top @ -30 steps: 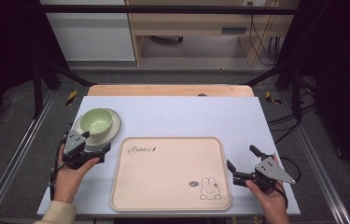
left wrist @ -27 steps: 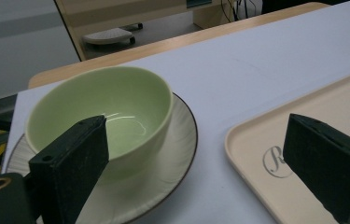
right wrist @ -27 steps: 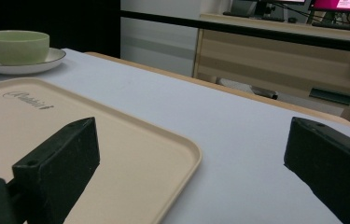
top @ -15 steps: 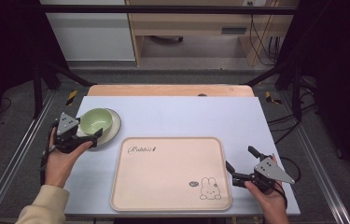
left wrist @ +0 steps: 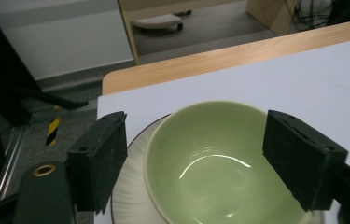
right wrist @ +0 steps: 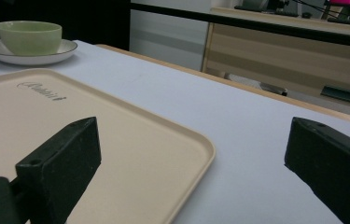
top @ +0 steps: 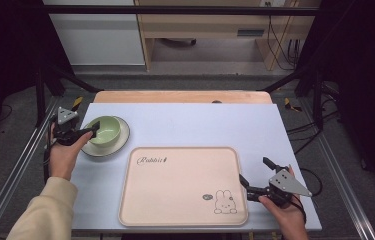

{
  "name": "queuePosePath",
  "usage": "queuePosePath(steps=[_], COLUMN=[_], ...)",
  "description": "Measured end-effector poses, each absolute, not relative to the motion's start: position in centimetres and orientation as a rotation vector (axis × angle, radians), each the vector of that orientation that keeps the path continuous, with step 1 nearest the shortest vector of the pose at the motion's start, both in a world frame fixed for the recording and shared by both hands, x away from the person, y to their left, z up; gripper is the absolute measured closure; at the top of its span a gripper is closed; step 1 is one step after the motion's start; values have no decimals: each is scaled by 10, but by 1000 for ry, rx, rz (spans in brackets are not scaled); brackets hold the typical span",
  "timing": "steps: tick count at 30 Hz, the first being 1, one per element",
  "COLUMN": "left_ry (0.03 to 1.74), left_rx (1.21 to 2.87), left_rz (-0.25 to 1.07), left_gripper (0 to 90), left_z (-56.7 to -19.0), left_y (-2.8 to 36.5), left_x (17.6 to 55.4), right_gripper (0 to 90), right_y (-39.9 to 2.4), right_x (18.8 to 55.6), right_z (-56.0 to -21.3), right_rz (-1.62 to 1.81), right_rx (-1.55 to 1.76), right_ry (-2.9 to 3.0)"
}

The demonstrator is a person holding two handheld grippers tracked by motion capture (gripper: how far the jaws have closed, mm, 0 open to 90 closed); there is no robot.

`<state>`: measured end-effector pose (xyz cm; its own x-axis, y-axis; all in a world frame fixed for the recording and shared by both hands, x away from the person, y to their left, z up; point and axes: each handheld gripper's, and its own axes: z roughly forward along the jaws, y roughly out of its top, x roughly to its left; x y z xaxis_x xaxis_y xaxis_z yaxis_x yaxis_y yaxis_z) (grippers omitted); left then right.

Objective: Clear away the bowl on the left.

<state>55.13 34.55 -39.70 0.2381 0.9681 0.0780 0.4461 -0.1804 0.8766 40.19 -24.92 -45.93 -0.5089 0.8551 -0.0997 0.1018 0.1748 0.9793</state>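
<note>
Left gripper (left wrist: 196,163), jaws just narrowing around the green bowl (top: 103,131) at left of frame but not yet clamped; right gripper (top: 257,176) released beside the tray (top: 185,220); lifting still ahead.

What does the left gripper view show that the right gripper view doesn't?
Left gripper view alone: the green bowl's glossy empty inside, seen from above between the left hand-held gripper's open jaws, which have just been closing without touching it. Right gripper view alone: the beige tray near the right hand-held gripper's open jaws. Both: the bowl on its white saucer, and the pale table.
</note>
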Motion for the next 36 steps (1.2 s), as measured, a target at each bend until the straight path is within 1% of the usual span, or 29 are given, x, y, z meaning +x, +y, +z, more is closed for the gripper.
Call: queuePosePath(steps=[3, 5, 7, 9, 12, 15, 18, 23, 24, 25, 27, 30, 33, 35, 36], left_ry=[1394, 1416, 1430, 1427, 1444, 1478, 1498, 1533, 1553, 1553, 1570, 1612, 1617, 1618, 1618], left_rx=[1704, 1709, 1706, 1726, 1764, 1772, 1767, 1775, 1760, 1760, 1752, 1736, 1733, 1744, 1744], left_rz=[833, 829, 796, 777, 794, 781, 770, 761, 720, 720, 706, 659, 606, 598, 598], left_gripper=[275, 297, 330, 343, 406, 444, 464, 536, 561, 589, 614, 692, 708, 724, 750], left_z=[-405, -409, -412, -416, -420, -425, -428, -434, -436, -436, -437, -439, -443, -444, -444], left_y=[353, 356, 357, 356, 355, 356, 357, 359, 361, 361, 362, 365, 366, 365, 365], left_x=[559, 562, 565, 568, 569, 570, 572, 575, 577, 577, 578, 580, 583, 584, 584], right_gripper=[38, 38, 39, 40, 38, 38, 38, 37, 38, 38, 37, 38, 39, 39, 39], right_y=[-251, -252, -252, -252, -252, -251, -249, -248, -248, -248, -248, -248, -247, -247, -247], right_x=[402, 403, 403, 405, 406, 405, 405, 405, 406, 406, 406, 406, 405, 405, 405], right_z=[-460, -460, -461, -462, -463, -464, -464, -464, -465, -465, -465, -466, -465, -465, -465], right_rz=[1393, 1391, 1387, 1363, 1358, 1357, 1355, 1353, 1354, 1354, 1354, 1356, 1357, 1359, 1359], right_rx=[919, 925, 924, 924, 928, 927, 916, 915, 917, 917, 920, 924, 916, 913, 913], right_ry=[1764, 1764, 1767, 1772, 1776, 1784, 1791, 1800, 1800, 1800, 1804, 1812, 1815, 1816, 1816])
